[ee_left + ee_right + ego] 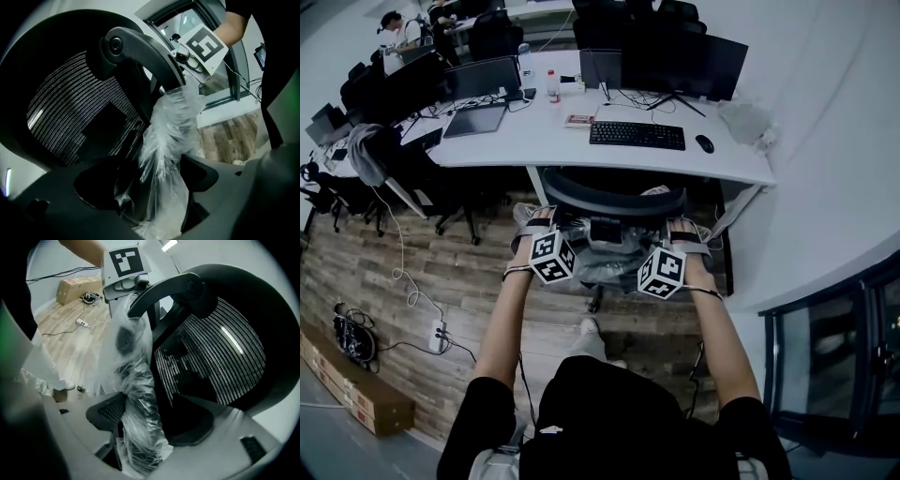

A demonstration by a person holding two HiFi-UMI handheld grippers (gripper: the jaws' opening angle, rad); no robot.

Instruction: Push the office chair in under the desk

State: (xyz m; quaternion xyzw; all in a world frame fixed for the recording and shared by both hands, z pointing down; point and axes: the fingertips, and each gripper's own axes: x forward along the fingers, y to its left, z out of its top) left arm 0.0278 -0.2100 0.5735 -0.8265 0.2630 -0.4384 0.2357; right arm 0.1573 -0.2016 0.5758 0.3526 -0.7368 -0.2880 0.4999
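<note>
The black mesh office chair (609,202) stands at the white desk (534,141), its backrest at the desk's front edge and its seat hidden beneath. Clear plastic wrap (168,136) covers the rear frame. My left gripper (540,223) holds the frame's left side. In the left gripper view the left gripper (154,187) is shut on the wrapped bar beside the mesh back (70,112). My right gripper (680,227) holds the right side. The right gripper view shows the right gripper (143,427) shut on the wrapped bar (136,380) too.
On the desk lie a keyboard (637,135), a mouse (704,143), a monitor (675,66), a laptop (478,84) and a bottle (552,82). Other chairs (403,169) stand at the left. A cardboard box (347,380) and a power strip (439,335) lie on the wood floor.
</note>
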